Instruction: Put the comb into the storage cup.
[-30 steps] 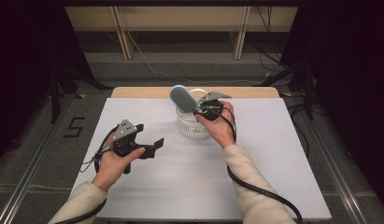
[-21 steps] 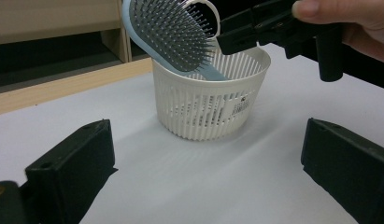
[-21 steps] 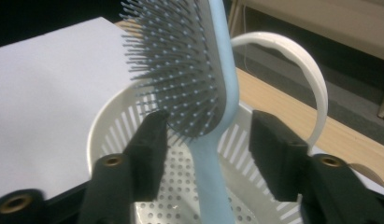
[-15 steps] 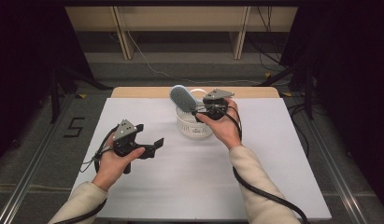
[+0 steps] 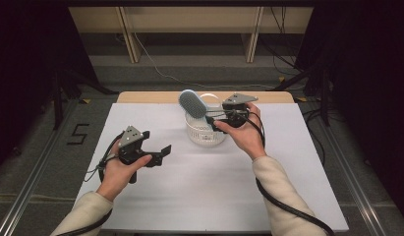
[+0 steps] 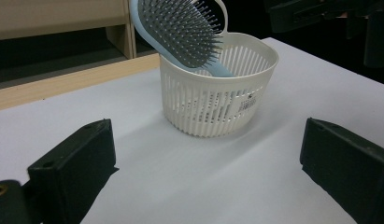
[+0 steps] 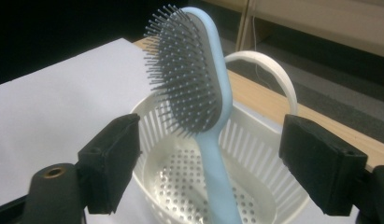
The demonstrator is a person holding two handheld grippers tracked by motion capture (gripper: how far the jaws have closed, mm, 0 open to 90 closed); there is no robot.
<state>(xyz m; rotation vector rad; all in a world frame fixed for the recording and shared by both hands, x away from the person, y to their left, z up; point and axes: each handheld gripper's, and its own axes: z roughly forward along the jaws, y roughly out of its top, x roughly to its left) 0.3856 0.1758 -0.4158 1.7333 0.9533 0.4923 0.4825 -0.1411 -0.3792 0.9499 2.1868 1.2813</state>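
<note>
Hairbrush (image 5: pixel 192 103) stands tilted in the white basket (image 5: pixel 204 132) at the surface's far centre. I note my right hand-held gripper (image 5: pixel 216 117) open around its handle; left hand-held gripper (image 5: pixel 162 152) open, near-left.

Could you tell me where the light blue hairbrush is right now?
The light blue hairbrush stands handle-down in the white slotted plastic basket, leaning left, mid-table at the far edge in the high view, beside the right gripper.
</note>
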